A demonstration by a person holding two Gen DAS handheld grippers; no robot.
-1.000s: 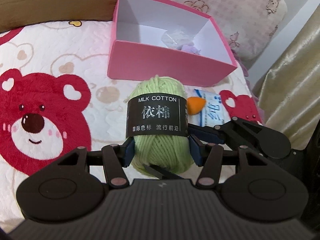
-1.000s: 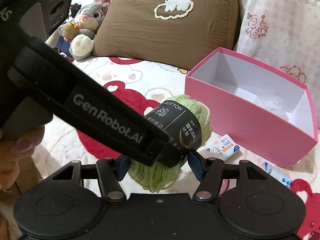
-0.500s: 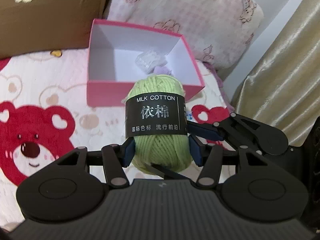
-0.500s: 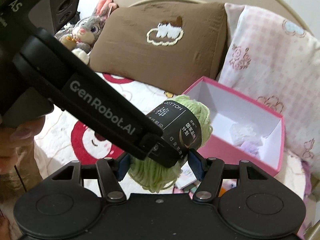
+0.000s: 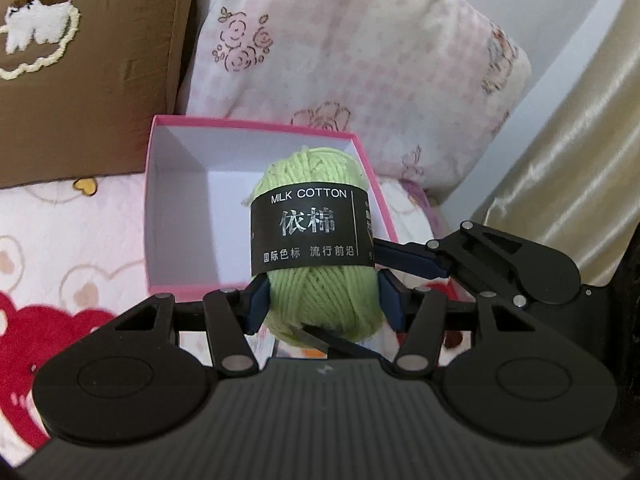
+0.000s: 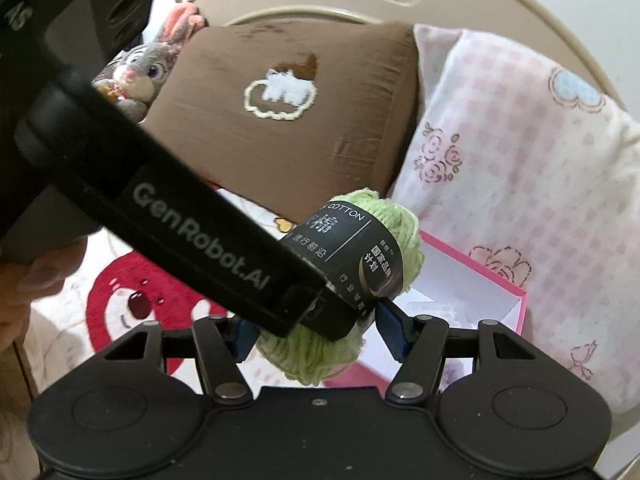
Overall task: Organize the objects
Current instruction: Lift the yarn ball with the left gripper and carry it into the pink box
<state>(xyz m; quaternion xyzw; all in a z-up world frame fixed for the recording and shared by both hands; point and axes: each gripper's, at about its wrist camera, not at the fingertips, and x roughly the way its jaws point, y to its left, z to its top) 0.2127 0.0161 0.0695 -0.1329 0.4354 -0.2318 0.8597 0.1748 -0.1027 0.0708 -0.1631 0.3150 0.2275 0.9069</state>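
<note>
A light green yarn ball (image 5: 320,248) with a black "MILK COTTON" band is held in the air by both grippers at once. My left gripper (image 5: 322,304) is shut on its lower half. My right gripper (image 6: 320,334) is shut on the same yarn ball (image 6: 384,224) from the right, crossing the left one. The yarn hangs over the open pink box (image 5: 176,208) with a white inside, which also shows in the right wrist view (image 6: 500,284). The yarn hides the box's contents in the left wrist view; a pale crumpled item (image 6: 432,312) lies in the box.
A brown pillow (image 6: 280,128) and a pink checked pillow (image 6: 520,168) lean behind the box. A grey stuffed rabbit (image 6: 144,68) sits far left. The bed cover has a red bear print (image 6: 132,304). A gold curtain (image 5: 580,140) hangs at the right.
Both grippers have lifted the yarn ball off the bed cover and carried it forward, from in front of the pink box to above its opening. The grips have not changed.
</note>
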